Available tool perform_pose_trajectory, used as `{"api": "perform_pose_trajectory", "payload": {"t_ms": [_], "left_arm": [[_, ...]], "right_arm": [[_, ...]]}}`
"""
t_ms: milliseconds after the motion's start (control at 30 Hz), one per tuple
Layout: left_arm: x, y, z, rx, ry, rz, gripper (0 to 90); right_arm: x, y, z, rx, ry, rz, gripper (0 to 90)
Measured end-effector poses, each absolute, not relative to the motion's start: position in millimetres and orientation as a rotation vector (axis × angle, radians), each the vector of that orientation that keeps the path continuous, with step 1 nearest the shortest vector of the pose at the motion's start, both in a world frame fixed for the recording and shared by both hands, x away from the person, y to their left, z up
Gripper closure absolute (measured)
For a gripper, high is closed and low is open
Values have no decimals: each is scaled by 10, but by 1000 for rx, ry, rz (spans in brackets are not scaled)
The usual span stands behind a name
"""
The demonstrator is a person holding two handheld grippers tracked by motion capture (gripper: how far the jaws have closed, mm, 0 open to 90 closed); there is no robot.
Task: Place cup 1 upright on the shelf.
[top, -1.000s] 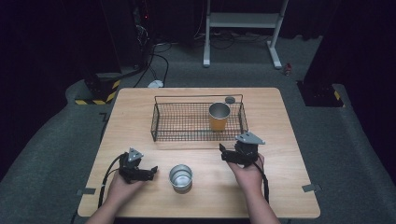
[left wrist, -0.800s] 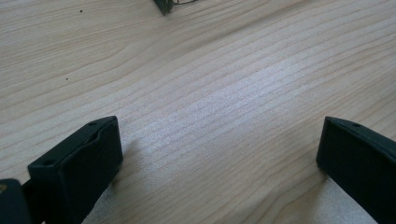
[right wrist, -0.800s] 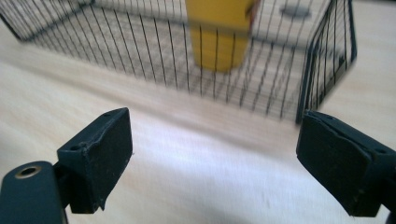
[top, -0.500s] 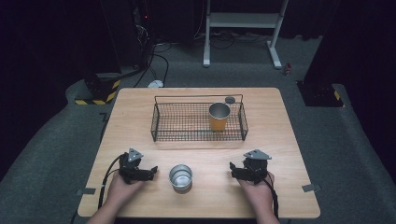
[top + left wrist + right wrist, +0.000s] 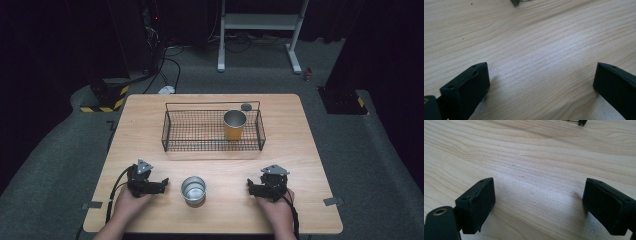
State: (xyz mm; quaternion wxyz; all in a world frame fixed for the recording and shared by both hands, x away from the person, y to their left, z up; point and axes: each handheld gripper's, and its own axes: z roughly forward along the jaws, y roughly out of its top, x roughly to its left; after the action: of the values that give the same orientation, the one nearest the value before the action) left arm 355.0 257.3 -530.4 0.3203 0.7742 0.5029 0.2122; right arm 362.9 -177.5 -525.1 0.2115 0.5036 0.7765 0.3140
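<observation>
An orange metal cup (image 5: 234, 124) stands upright inside a black wire basket (image 5: 176, 141) at the middle of the wooden table (image 5: 300, 140). A silver cup (image 5: 193, 190) stands near the front edge, between my two hands. My left gripper (image 5: 163, 184) rests on the table left of the silver cup, pointing right, open. My right gripper (image 5: 250, 187) rests right of that cup, pointing left, open. In the left gripper view my gripper (image 5: 541, 82) has its jaws wide apart over bare wood. The right gripper (image 5: 539, 200) stands the same in its own view.
A small dark round object (image 5: 246, 106) lies on the table just behind the basket's back right corner. A basket foot (image 5: 582, 122) shows at the top of the right gripper view. Dark floor, cables and a white stand frame (image 5: 260, 22) lie beyond the table.
My right gripper has come back from the basket's front right corner down to the front edge and settled on the table. The left gripper has barely moved.
</observation>
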Motion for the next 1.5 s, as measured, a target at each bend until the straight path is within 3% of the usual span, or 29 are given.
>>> {"api": "perform_pose_trajectory", "payload": {"t_ms": [467,900,1133,1500], "left_arm": [[3520,2665,-5206,1984,1291,574,49],[3387,2622,-4932,1936,1135,600,58],[3286,2535,-4793,1932,987,529,6],[3211,2364,-4699,1941,871,452,5]], "right_arm": [[3631,-1771,-5254,1395,2156,872,110],[3632,-1771,-5254,1395,2156,872,110],[3631,-1771,-5254,1395,2155,871,110],[3632,-1768,-5254,1398,2154,871,110]]}}
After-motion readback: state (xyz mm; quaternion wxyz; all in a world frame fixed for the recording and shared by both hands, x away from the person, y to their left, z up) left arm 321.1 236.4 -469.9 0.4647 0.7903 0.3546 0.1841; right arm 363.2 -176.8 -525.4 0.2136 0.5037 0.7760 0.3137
